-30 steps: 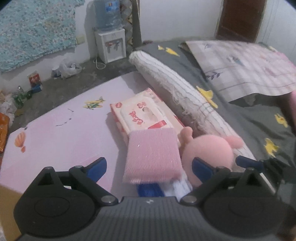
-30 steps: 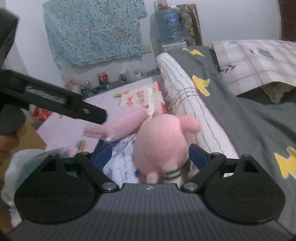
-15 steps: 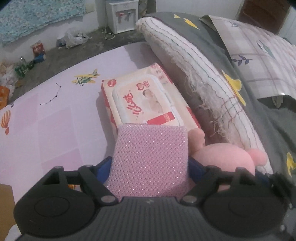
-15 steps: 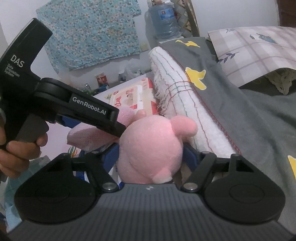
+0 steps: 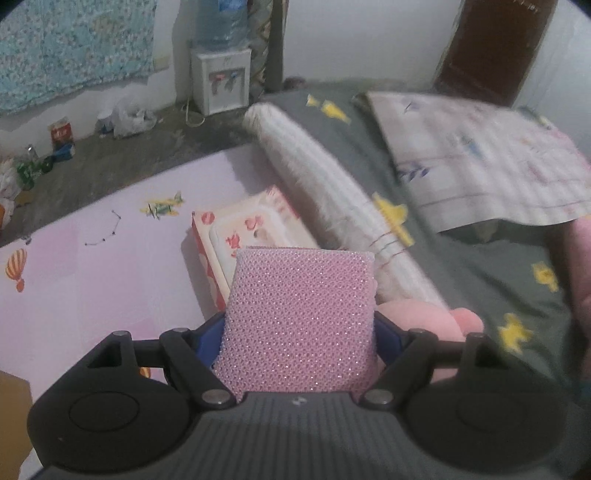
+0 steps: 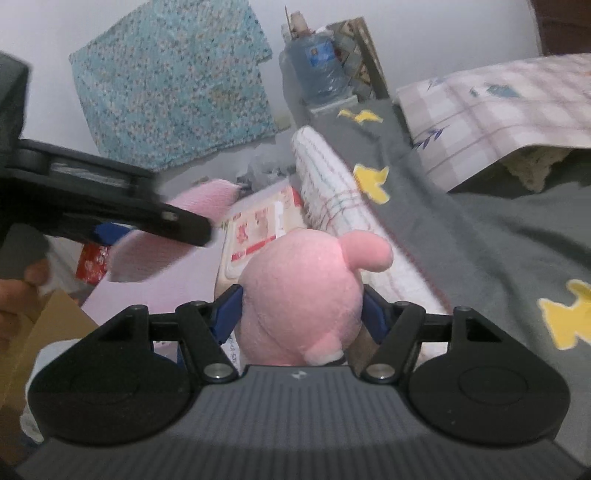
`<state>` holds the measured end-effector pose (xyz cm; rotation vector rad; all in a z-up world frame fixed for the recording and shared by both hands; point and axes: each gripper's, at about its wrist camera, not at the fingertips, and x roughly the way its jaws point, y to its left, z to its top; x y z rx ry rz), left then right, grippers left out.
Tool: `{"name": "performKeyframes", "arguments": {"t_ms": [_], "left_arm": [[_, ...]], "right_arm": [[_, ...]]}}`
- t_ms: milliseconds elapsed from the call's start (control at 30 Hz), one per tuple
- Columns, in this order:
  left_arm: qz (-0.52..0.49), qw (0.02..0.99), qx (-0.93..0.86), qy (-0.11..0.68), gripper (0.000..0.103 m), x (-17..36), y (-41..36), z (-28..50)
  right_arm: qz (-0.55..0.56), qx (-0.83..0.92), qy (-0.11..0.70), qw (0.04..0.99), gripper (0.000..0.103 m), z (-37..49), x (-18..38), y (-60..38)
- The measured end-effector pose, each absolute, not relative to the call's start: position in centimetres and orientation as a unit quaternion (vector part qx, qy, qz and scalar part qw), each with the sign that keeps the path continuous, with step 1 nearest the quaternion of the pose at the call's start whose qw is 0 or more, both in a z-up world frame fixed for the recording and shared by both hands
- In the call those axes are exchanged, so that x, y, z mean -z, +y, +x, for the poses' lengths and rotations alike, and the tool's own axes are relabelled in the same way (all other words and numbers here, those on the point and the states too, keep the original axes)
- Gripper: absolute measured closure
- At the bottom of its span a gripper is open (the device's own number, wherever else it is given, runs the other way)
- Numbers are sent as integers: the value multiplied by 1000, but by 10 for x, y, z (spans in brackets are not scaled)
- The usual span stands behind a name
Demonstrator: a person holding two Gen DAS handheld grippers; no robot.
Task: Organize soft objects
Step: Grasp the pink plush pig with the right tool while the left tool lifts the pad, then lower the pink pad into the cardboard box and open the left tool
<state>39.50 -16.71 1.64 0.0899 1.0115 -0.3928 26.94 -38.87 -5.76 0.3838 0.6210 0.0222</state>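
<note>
Pink sponge (image 5: pixel 299 317) sits clamped in the left claw (image 5: pixel 300 334), pink plush (image 6: pixel 299 295) in the right claw (image 6: pixel 301 314).

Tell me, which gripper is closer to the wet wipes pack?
Left. The left gripper, shut on the pink sponge, hangs just above the wet wipes pack. The right gripper, holding the pink plush toy, sits further back.

We see a water dispenser (image 5: pixel 221 79) against the white wall (image 5: pixel 351 33). Left of the dispenser hangs a floral cloth (image 5: pixel 70 48); right of it, a brown door (image 5: pixel 491 48); below, grey floor (image 5: pixel 110 158).
</note>
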Motion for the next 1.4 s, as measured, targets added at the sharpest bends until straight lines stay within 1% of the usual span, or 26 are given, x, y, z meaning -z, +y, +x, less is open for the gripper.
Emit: {"name": "performKeyframes", "arguments": {"t_ms": [167,333,467,567,700,800,967,1133,1400], "left_arm": [[33,876,189,442,22,-70,-122,356],[11,903,149,404,22,-119,-36,305],[-17,919,99,382,22,-140,41,271],[-45,924,63,374,21,-141,98,249],[-90,920,25,380,21,-118,161,238],[-115,908,14,402,21,-82,194,245],[-127,884,-5,451,21,-12,226,273],[-120,865,-14,486,21,43,232,301],[-59,875,-43,478,20,68,227,319]], "right_arm": [[202,-3,293,934,37,242,43,-400],[232,-12,292,928,37,213,32,-411],[256,-34,293,921,37,198,21,-409],[260,-52,294,918,37,193,10,-398],[261,-79,296,915,37,194,-8,-368],[266,-99,300,911,37,198,-19,-343],[284,-142,311,896,37,208,-31,-295],[301,-177,325,879,36,218,-37,-250],[308,-201,348,862,36,225,-36,-211]]}}
